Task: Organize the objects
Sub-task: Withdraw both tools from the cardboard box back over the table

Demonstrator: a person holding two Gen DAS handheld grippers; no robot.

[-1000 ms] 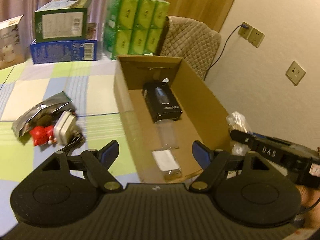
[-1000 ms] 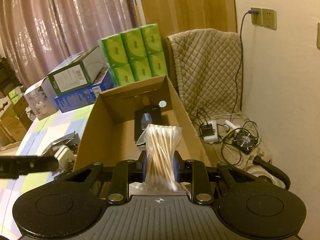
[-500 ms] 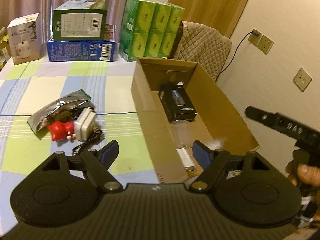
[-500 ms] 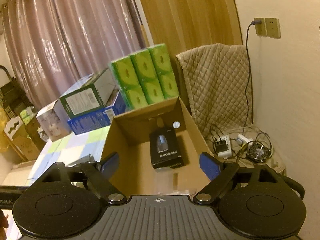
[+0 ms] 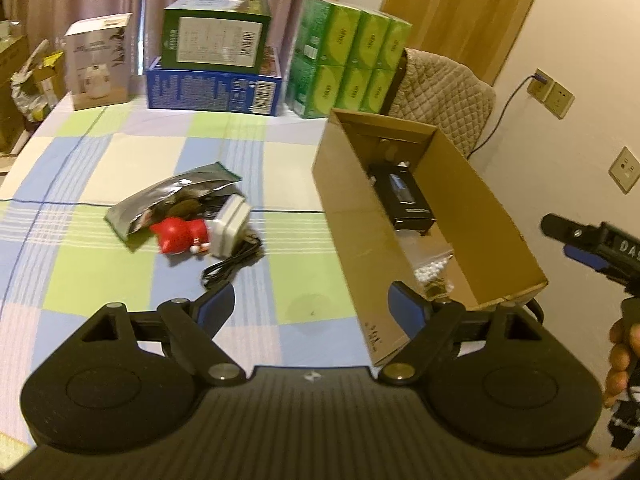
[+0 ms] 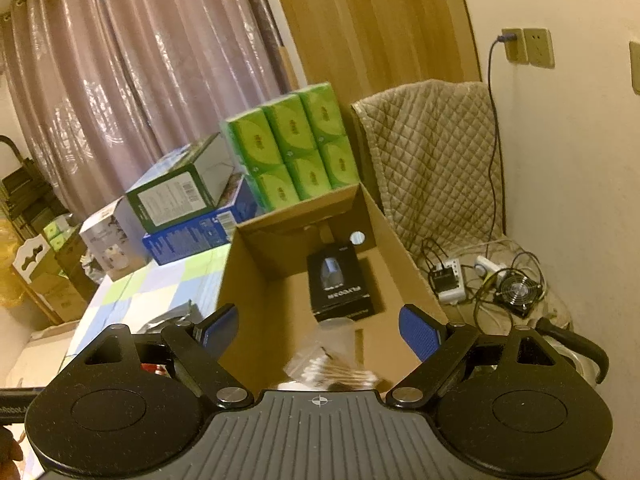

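1. My right gripper [image 6: 318, 330] is released, its blue pads spread wide with nothing between them, and it hangs above the near end of the cardboard box [image 6: 256, 280].
2. Just below and ahead of that gripper, the bag of cotton swabs [image 6: 332, 372] lies blurred on the box floor, at the near end.
3. Farther ahead of it in the same box sits a black carton [image 6: 340, 286], lying flat toward the far end wall.
4. My left gripper [image 5: 310, 306] is likewise released and empty, held over the checked tablecloth [image 5: 120, 280], with the box's near corner just behind its right finger.
5. Ahead and to the left of this gripper lies a small heap on the cloth: a silver foil pouch [image 5: 160, 200], a red toy figure [image 5: 178, 234] and a white charger [image 5: 230, 226] with its black cable [image 5: 232, 266] trailing toward me.
6. From the left view I see white swab tips [image 5: 434, 268] inside the box, ahead and right of the gripper.
7. At the far right, a hand [image 5: 622, 356] grips the other tool's handle.
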